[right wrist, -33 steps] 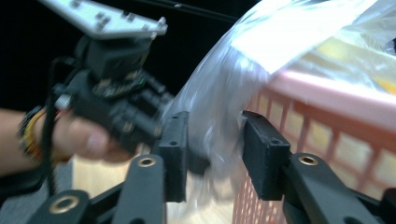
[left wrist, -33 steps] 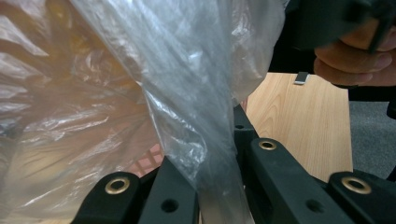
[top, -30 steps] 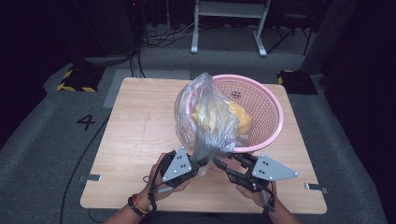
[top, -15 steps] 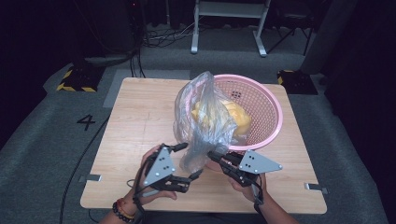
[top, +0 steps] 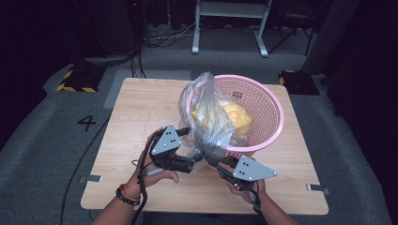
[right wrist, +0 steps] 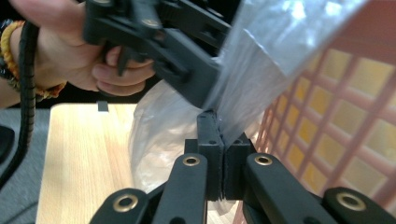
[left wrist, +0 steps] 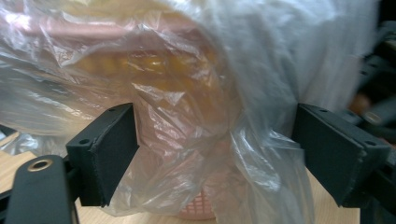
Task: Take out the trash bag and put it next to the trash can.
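Note:
A clear plastic bag (top: 209, 117) with yellow things inside stands up at the near rim of a pink basket (top: 270, 110). My left gripper (top: 188, 147) is open; its jaws have just been opening and now stand wide on either side of the bag's lower folds (left wrist: 187, 98) without pressing them. In its own view the left gripper (left wrist: 219, 156) has crinkled film between the jaws. My right gripper (top: 209, 158) is shut on the bag's bottom edge, and its own view shows the right gripper (right wrist: 217, 128) pinching the film (right wrist: 261, 56) beside the basket's mesh wall (right wrist: 327, 140).
The wooden table (top: 141, 108) has bare room on its left half and along the front edge. A person's hand (right wrist: 70, 56) holds the left gripper's body (right wrist: 187, 70) close above my right jaws. Cables trail off the near-left edge. Grey floor surrounds the table.
The left gripper let go of the bag, opened wide and rose back toward it. The right gripper closed on the bag's lower edge and shifted slightly left.

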A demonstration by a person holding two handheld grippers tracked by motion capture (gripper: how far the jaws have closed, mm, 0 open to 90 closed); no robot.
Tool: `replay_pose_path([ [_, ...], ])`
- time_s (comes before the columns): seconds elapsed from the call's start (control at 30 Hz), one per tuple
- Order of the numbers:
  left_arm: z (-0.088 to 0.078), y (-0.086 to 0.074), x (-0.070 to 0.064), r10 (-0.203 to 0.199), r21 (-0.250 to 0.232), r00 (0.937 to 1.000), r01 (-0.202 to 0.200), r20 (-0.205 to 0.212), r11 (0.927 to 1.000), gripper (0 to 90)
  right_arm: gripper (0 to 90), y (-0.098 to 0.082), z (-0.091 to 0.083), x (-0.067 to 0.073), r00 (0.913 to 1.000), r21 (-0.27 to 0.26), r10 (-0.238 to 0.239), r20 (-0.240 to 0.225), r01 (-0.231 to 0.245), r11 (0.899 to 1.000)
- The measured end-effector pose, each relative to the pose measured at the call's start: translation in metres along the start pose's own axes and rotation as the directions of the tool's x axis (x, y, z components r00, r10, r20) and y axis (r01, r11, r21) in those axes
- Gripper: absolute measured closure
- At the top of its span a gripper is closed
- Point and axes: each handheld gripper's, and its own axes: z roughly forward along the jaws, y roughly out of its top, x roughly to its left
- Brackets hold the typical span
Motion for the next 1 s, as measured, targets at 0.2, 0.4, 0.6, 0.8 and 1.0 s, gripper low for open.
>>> replay_pose_path([
  [0.2, 0.006, 0.000, 0.003, -0.033, 0.027, 0.9992, 0.032, 0.021, 0.9991, 18.7, 89.2, -0.002, 0.000, 0.004, 0.9991, 0.011, -0.032, -0.026, 0.033, 0.999],
  [0.4, 0.010, -0.002, 0.008, -0.039, 0.026, 0.9992, 0.039, -0.002, 0.9989, 43.0, 89.0, -0.011, 0.002, 0.007, 0.9966, 0.033, -0.038, -0.073, 0.040, 0.999],
  [0.6, 0.005, -0.007, 0.015, -0.020, -0.014, 0.9998, 0.020, -0.008, 0.9997, 78.7, 84.8, -0.017, -0.002, 0.005, 0.9968, 0.046, -0.028, -0.075, 0.031, 0.998],
  [0.8, -0.004, -0.004, 0.012, 0.024, -0.080, 0.9986, -0.028, -0.048, 0.9964, 88.0, 67.0, -0.025, -0.004, 0.004, 0.9983, 0.066, -0.007, -0.059, 0.010, 0.998],
  [1.0, -0.020, -0.001, 0.014, 0.049, -0.156, 0.9939, -0.064, -0.099, 0.9857, 88.4, 52.2, -0.036, -0.020, -0.003, 0.9957, 0.100, 0.030, -0.088, -0.021, 0.995],
])
